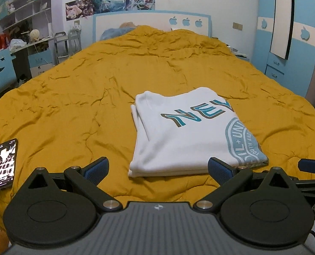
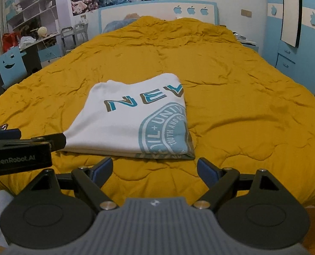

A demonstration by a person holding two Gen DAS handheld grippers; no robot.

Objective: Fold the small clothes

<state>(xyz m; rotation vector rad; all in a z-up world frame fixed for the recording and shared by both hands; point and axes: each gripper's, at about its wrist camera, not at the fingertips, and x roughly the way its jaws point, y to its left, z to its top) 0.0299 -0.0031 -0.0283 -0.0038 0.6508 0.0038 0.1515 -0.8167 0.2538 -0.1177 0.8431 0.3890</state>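
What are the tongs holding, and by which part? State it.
Nothing. Left tongs and right tongs are open, short of the folded T-shirt.

White printed T-shirt point(image 1: 178, 131) on my mustard-yellow bedspread point(image 1: 93, 80).

I see teal letters edged in brown, reading "NEV", above a pale blue round seal with white lettering on the shirt. My left gripper point(image 1: 158, 171) and right gripper point(image 2: 155, 171) are black with blue pads. The phone point(image 1: 5, 164) is black; its screen pattern looks black-and-white, possibly.
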